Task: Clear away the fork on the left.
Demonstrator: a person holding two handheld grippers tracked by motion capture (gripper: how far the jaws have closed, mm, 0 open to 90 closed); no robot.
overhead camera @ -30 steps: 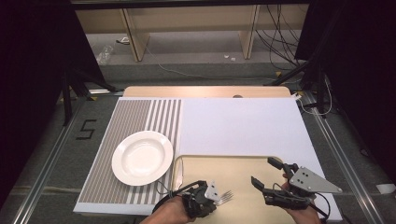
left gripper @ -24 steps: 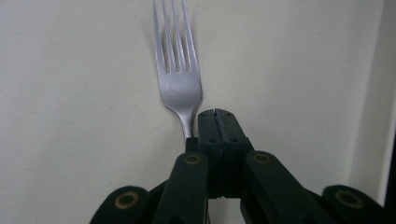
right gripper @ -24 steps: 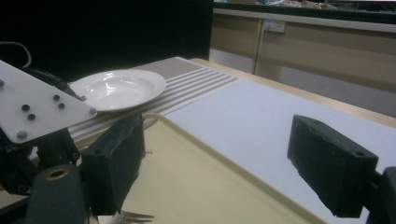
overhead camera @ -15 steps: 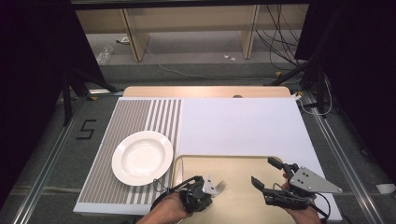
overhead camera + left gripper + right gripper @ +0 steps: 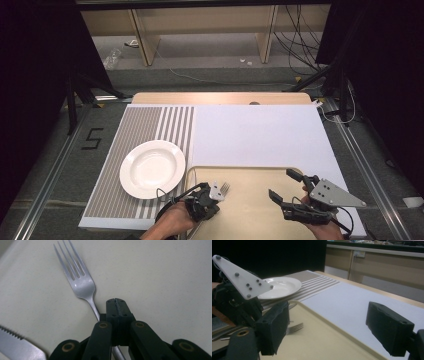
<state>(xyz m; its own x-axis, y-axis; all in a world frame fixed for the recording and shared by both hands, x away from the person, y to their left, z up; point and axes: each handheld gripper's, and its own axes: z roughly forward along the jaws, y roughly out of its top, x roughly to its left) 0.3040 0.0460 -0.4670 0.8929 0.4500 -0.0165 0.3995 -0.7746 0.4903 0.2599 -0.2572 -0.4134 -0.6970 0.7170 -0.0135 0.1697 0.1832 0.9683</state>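
Lab: black curtains (image 5: 35,75), floor cables (image 5: 300,45), taped floor

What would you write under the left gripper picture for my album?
Left gripper, jaws shut, beside a fork on a cream tray, with a knife at the corner.

You see a shiny silver metal fork (image 5: 82,283) on a plain cream plastic tray (image 5: 250,220). Your left gripper (image 5: 216,192) is black with a pale grey plate; your right gripper (image 5: 285,186) is black too, its three-cornered plate light grey with dark screws. Beside the tray sits a round glossy white plate (image 5: 152,167) on a placemat (image 5: 150,125) striped grey and white, next to a plain white sheet (image 5: 260,135). The serrated knife blade (image 5: 17,346) is silver
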